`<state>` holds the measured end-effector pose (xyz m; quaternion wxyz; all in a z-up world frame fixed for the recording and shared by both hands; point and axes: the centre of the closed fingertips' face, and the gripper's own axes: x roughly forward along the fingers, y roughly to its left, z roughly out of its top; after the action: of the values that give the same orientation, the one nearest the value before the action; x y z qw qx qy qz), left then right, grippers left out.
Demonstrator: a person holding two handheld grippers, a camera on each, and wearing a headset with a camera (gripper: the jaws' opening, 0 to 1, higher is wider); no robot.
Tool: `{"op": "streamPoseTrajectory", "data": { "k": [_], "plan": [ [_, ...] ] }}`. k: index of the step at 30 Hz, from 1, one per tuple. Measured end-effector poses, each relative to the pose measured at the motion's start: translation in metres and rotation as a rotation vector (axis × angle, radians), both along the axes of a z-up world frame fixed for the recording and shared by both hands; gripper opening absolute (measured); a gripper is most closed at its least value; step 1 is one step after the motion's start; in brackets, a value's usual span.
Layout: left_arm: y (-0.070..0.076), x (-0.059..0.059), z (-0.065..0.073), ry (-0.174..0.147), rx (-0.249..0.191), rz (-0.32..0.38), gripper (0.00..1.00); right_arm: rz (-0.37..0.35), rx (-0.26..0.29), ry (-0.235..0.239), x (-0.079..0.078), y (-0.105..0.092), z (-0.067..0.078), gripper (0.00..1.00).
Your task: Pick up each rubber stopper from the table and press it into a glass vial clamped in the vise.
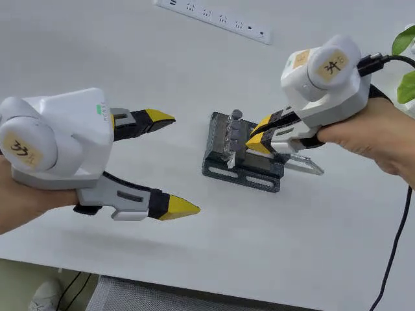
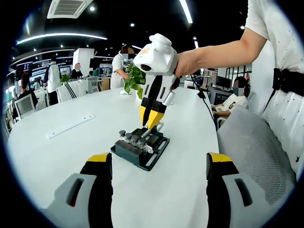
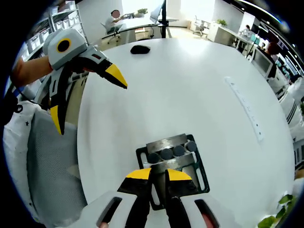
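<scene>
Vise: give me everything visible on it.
The vise is dark grey, with slotted base flanges and bare-metal jaws, sitting flat on the white table. It clamps a row of four vials capped with dark stoppers. A silver handle sticks out one end. The right gripper hovers at that end; contact unclear.

1 dark metal vise (image 1: 241, 170) mid-table. 4 dark round rubber stoppers (image 3: 166, 154) in a row in it; glass vials below too hidden to count. 1 long white power strip (image 1: 214, 16) nr far table edge. 2 grippers: left gripper (image 1: 183, 163), right gripper (image 1: 253, 142).
</scene>
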<state>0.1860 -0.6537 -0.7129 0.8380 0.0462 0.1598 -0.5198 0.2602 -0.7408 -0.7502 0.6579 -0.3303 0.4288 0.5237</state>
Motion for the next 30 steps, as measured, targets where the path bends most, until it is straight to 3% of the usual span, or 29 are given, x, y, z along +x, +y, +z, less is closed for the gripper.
{"op": "streamPoseTrajectory", "data": {
  "k": [7, 13, 16, 21, 24, 30],
  "plan": [
    [0.003, 0.004, 0.003, -0.001, 0.008, 0.008, 0.88, -0.077, 0.067, -0.017, -0.006, -0.026, 0.011, 0.12],
    [0.005, 0.007, 0.004, 0.003, 0.01, 0.017, 0.99, -0.13, 0.137, -0.026, -0.018, -0.046, 0.013, 0.24],
    [0.006, 0.004, 0.0, 0.008, 0.032, 0.006, 0.99, -0.18, 0.21, -0.034, -0.024, -0.056, 0.016, 0.28],
    [0.007, 0.003, -0.002, 0.018, 0.035, 0.008, 0.99, -0.263, 0.335, -0.057, -0.028, -0.072, 0.02, 0.39],
    [0.008, 0.003, -0.004, 0.014, 0.051, 0.005, 0.99, -0.258, 0.375, -0.09, -0.035, -0.079, 0.021, 0.48],
    [0.007, 0.004, -0.006, 0.02, 0.063, 0.006, 0.99, -0.269, 0.437, -0.095, -0.051, -0.087, 0.012, 0.67]
  ]
}}
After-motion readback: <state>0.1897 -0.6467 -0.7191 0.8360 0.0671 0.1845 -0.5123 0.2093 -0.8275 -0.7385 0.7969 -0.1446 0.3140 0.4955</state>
